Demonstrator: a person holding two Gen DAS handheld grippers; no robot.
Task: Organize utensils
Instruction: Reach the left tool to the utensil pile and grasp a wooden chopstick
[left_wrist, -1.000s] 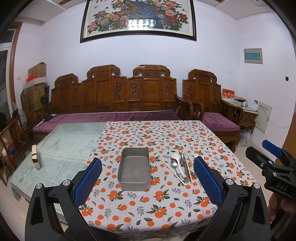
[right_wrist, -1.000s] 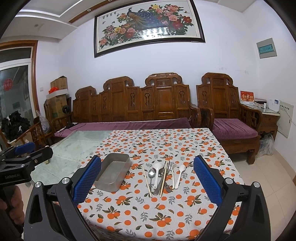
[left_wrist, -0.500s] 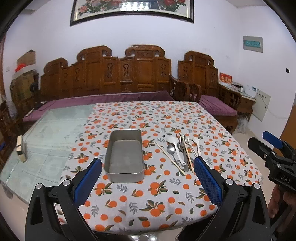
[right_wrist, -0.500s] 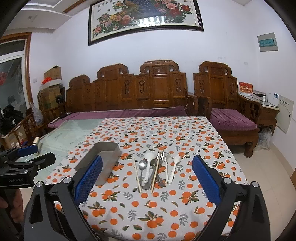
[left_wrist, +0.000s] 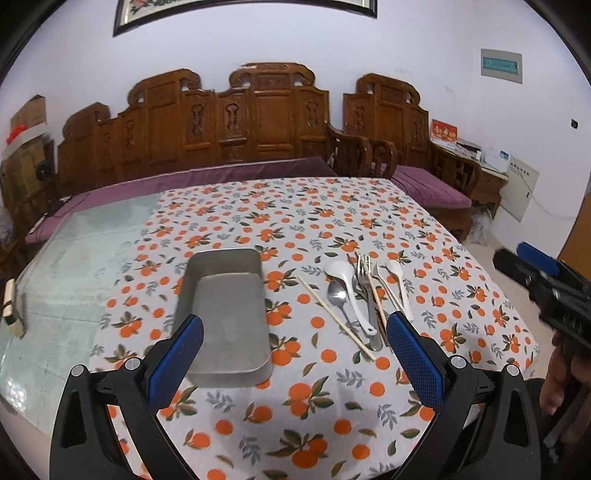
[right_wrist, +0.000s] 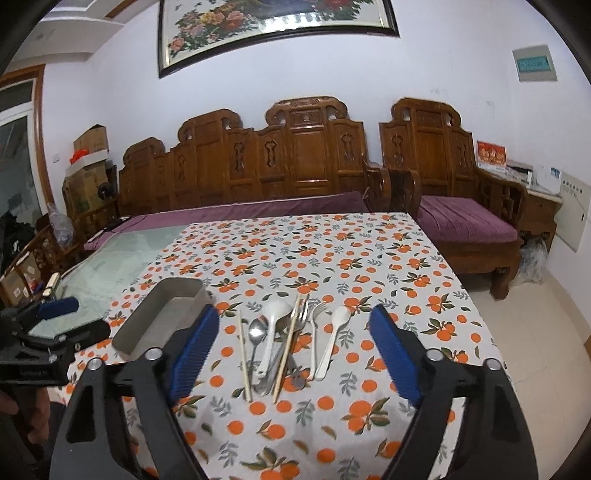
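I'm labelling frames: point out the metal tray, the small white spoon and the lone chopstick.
metal tray (left_wrist: 229, 317), left wrist view, on its bare floor.
small white spoon (right_wrist: 340, 315), right wrist view, on its bowl.
lone chopstick (right_wrist: 243, 360), right wrist view, mid-length.

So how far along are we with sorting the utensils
Nothing looks done: the tin is empty. Nothing is in hand either; the left gripper and right gripper are both open above the table's near edge. All of it is left: chopsticks, spoons and forks lie in a loose bunch on the cloth beside the tin.
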